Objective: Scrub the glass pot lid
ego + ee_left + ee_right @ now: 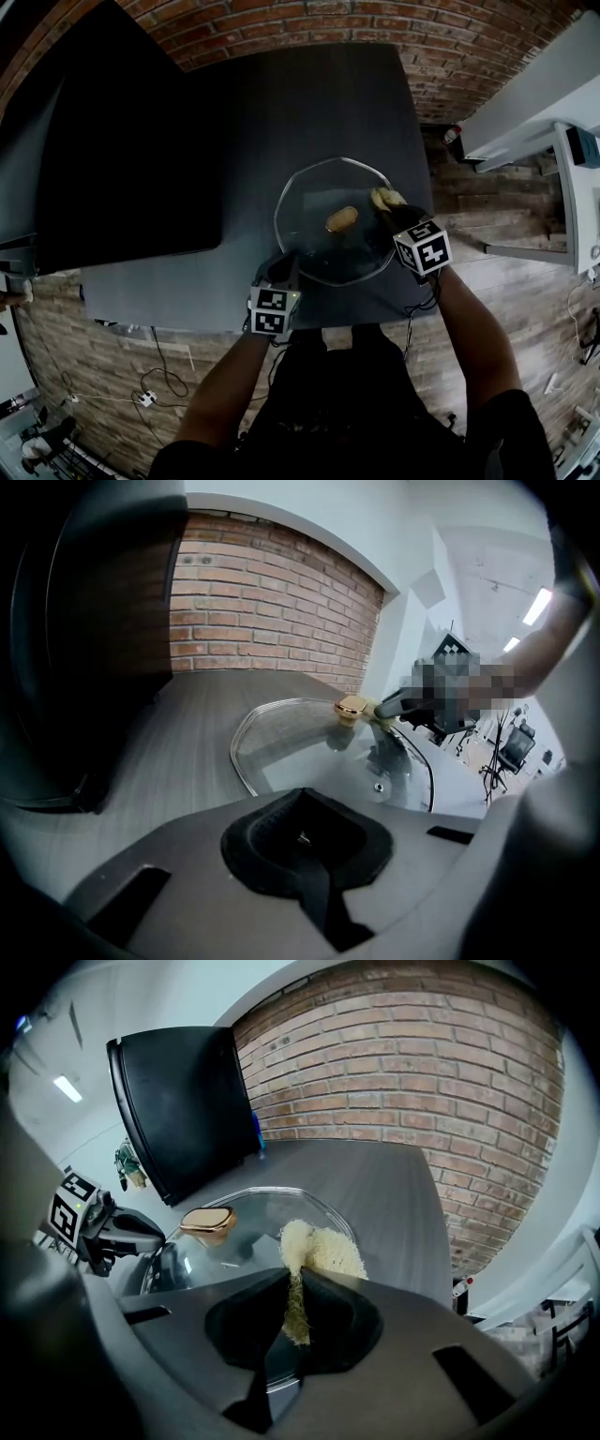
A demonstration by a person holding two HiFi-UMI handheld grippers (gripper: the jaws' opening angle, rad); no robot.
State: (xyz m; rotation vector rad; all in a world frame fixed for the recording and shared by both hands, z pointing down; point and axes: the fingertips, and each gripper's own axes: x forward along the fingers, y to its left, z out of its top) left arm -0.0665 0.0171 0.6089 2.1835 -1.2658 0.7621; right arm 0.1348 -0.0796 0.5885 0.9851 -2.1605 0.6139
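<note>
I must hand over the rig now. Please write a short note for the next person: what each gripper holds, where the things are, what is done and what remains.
Left gripper: jaws closed on the near rim of the round glass pot lid, it seems to steady it.
Right gripper: jaws closed on a pale yellow scrub sponge, which touches the glass to the right of the gold knob.
The lid lies knob up on the dark grey table.
Done: both grips taken, sponge on the lid. How much is scrubbed cannot be told.
Left: scrub the glass, then release.
</note>
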